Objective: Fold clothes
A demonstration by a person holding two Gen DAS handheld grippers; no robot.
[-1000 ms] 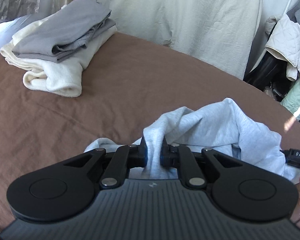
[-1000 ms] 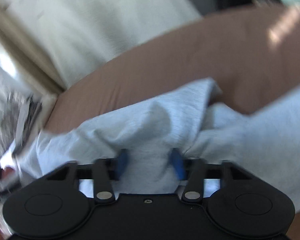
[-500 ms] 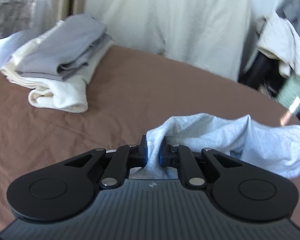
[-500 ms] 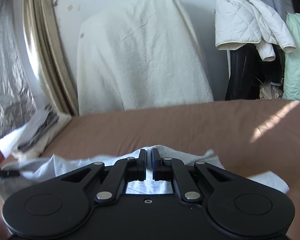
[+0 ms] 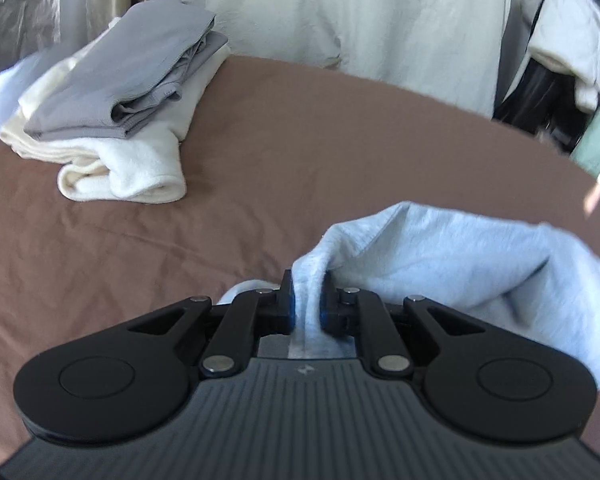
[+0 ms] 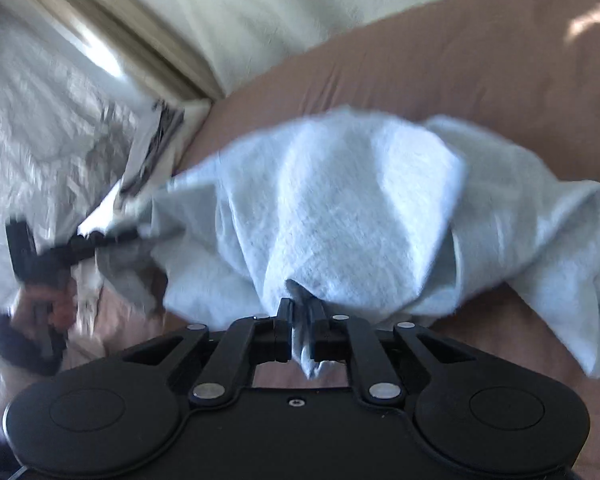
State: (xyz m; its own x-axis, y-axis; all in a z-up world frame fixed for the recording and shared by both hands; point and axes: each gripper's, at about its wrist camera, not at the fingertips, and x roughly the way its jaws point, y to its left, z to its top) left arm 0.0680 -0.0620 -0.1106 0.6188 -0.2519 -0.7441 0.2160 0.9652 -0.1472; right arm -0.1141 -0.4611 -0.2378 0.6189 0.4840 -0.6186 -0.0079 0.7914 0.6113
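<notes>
One light blue garment (image 5: 460,248), two folded garments (image 5: 132,80), two hand-held grippers (image 5: 307,306).

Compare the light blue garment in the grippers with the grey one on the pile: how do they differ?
The light blue garment is bunched and unfolded; the grey garment is folded flat. The blue one is pinched by the left gripper and right gripper; the grey one rests untouched on a cream garment. Both are over the brown sheet.
</notes>
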